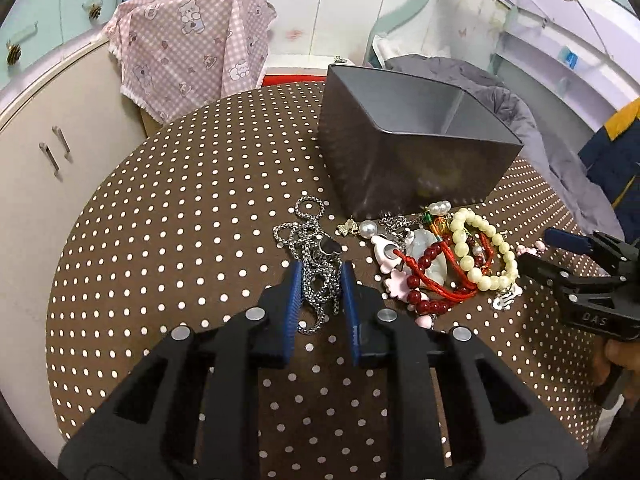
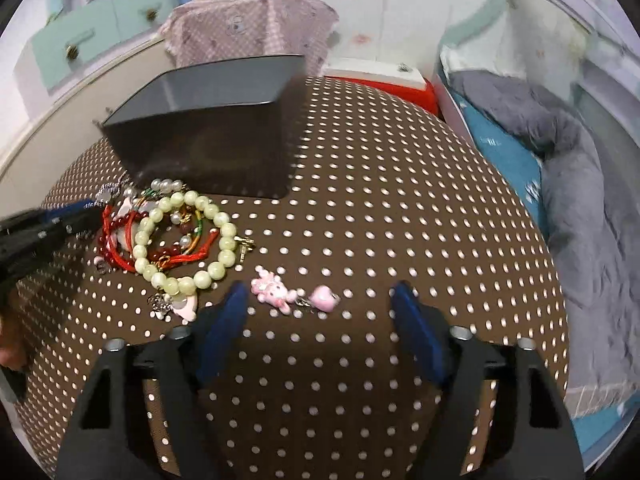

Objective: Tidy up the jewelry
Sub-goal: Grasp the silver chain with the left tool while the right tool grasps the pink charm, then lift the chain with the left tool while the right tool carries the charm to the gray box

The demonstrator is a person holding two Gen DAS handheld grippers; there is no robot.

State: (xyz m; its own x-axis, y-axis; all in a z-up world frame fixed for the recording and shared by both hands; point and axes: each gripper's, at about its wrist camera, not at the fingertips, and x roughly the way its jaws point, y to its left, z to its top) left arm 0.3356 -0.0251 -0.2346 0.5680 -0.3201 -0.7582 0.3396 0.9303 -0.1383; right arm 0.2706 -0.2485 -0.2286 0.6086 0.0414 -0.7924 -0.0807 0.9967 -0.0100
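Jewelry lies in a heap on our brown polka-dot table (image 1: pixel 168 208), just in front of the grey box (image 1: pixel 404 148), which stands open and looks empty as far as we can see inside.

Our left gripper (image 1: pixel 320 280) is down on the silver chain (image 1: pixel 308 236) at the left of the heap. Its jaws are nearly together with the chain's strands bunched between the blue pads (image 1: pixel 292 300); we read that as a grip on the chain.

To the right of the chain sit a red bead bracelet (image 1: pixel 424 276), red cords, a pale jade-like pendant (image 1: pixel 428 256) and a cream bead bracelet (image 1: pixel 488 252), all tangled and touching.

Our right gripper (image 2: pixel 320 296) hovers at the near right of the heap, jaws about half open. A pink bear charm (image 2: pixel 272 292) with a pink heart (image 2: pixel 326 298) lies between the fingertips; the pads do not touch it. Cream bracelet sits just left of it.

Far behind: pink checked cloth (image 1: pixel 188 44), grey bedding (image 2: pixel 568 184).
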